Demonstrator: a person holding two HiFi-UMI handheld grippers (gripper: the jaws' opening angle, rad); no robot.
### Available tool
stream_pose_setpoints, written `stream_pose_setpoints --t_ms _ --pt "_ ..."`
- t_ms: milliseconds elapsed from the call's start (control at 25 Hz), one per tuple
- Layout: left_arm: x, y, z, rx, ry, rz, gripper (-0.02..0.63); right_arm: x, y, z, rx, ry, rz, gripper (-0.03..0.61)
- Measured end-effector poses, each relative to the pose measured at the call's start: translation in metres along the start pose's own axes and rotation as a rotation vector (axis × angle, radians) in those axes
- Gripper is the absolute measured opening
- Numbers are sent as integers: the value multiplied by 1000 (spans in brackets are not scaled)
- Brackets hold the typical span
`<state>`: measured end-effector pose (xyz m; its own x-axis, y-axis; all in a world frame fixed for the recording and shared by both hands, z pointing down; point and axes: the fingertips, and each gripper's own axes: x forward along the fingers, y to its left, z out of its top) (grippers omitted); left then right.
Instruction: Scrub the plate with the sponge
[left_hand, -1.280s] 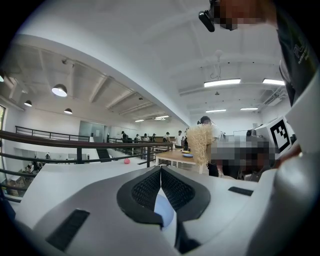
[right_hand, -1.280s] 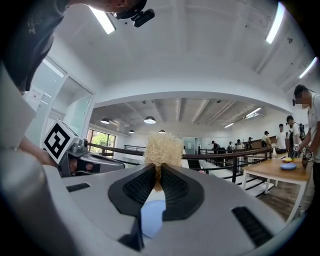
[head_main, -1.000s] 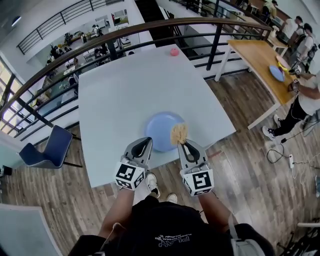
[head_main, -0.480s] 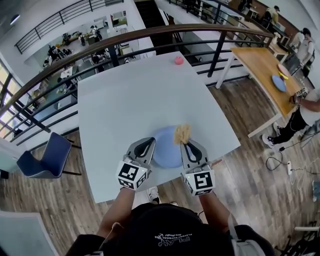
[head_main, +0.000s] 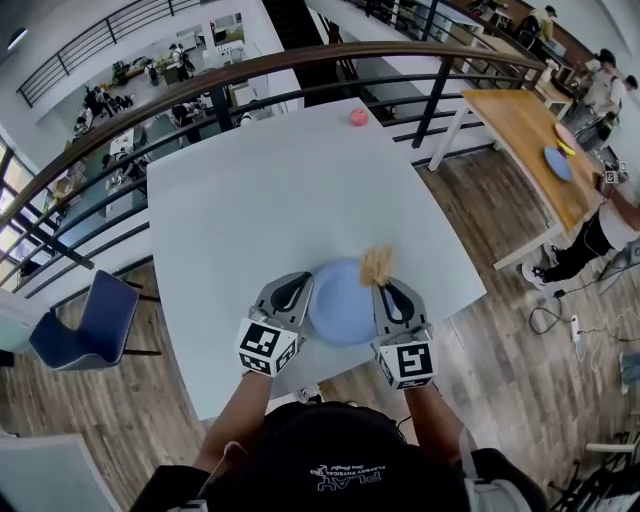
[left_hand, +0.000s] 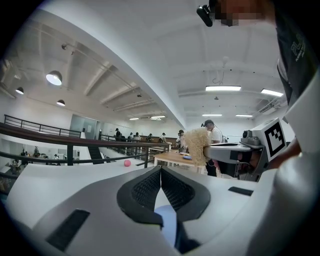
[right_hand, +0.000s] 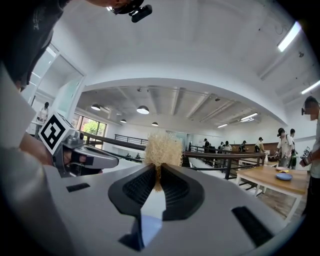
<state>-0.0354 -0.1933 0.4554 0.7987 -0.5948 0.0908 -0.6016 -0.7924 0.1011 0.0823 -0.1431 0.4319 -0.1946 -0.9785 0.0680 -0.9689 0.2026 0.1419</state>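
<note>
A round blue plate (head_main: 345, 295) lies on the white table (head_main: 250, 200) near its front edge. My right gripper (head_main: 381, 284) is shut on a pale, fibrous sponge (head_main: 377, 265), which hangs over the plate's far right rim. The right gripper view shows the sponge (right_hand: 161, 150) sticking up from the closed tips (right_hand: 159, 171). My left gripper (head_main: 301, 283) sits at the plate's left rim. Its jaws (left_hand: 161, 169) are shut, with nothing visible between the pads. A strip of blue plate (left_hand: 167, 220) shows beneath them. Both grippers point level, side by side.
A small pink ball (head_main: 358, 117) rests at the table's far edge, in front of a dark railing (head_main: 300, 62). A blue chair (head_main: 80, 320) stands at the left. At the right, people stand by a wooden table (head_main: 525, 120).
Both grippers have moved forward, away from the person. The sponge has gone from the plate's right side to its far right rim. The plate now lies a little nearer the front edge.
</note>
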Motion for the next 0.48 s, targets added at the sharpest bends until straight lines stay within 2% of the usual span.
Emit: stream_pose_setpoints --t_ms 280,480 --pt "7 5 -4 -5 13 -24 12 5 2 -6 -12 13 -26 44" --pt "9 0 -17 -1 38 -6 12 -1 0 -17 -15 15 -14 44"
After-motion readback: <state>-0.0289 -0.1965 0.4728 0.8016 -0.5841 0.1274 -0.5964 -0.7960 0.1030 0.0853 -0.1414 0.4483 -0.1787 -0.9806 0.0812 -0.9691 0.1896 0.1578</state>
